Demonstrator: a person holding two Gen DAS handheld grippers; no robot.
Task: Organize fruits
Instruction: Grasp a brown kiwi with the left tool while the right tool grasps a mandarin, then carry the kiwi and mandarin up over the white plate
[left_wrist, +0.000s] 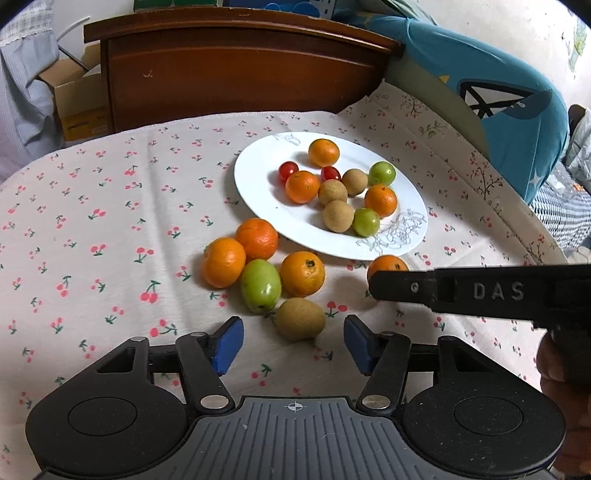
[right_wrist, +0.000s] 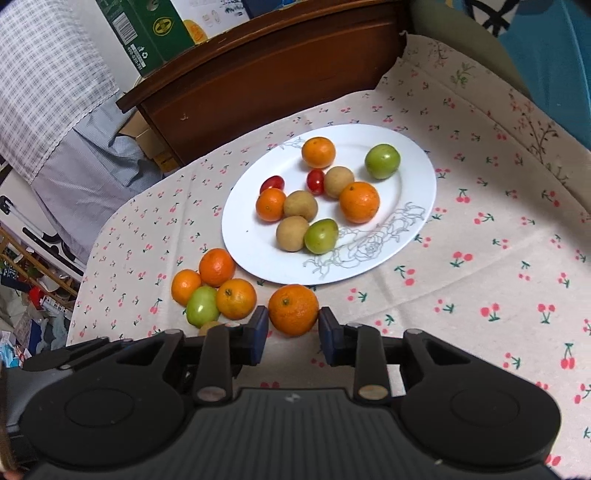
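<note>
A white plate (left_wrist: 266, 199) (right_wrist: 251, 240) holds several small fruits: oranges, green fruits, brown longans and cherry tomatoes. Near its front edge on the cloth lie three oranges, a green fruit (left_wrist: 260, 285) and a brown longan (left_wrist: 300, 319). My left gripper (left_wrist: 293, 345) is open, with the longan just ahead between its blue pads. My right gripper (right_wrist: 293, 330) has its pads against both sides of an orange (right_wrist: 293, 309) (left_wrist: 387, 266) resting on the cloth by the plate's near rim. The right gripper's black finger (left_wrist: 480, 291) crosses the left wrist view.
The table wears a cherry-print cloth (left_wrist: 92, 229). A dark wooden headboard (left_wrist: 240, 70) stands behind it, a teal-covered chair (left_wrist: 517, 110) at the right, cardboard boxes (left_wrist: 74, 96) at the back left. Clutter lies on the floor at the left (right_wrist: 26, 295).
</note>
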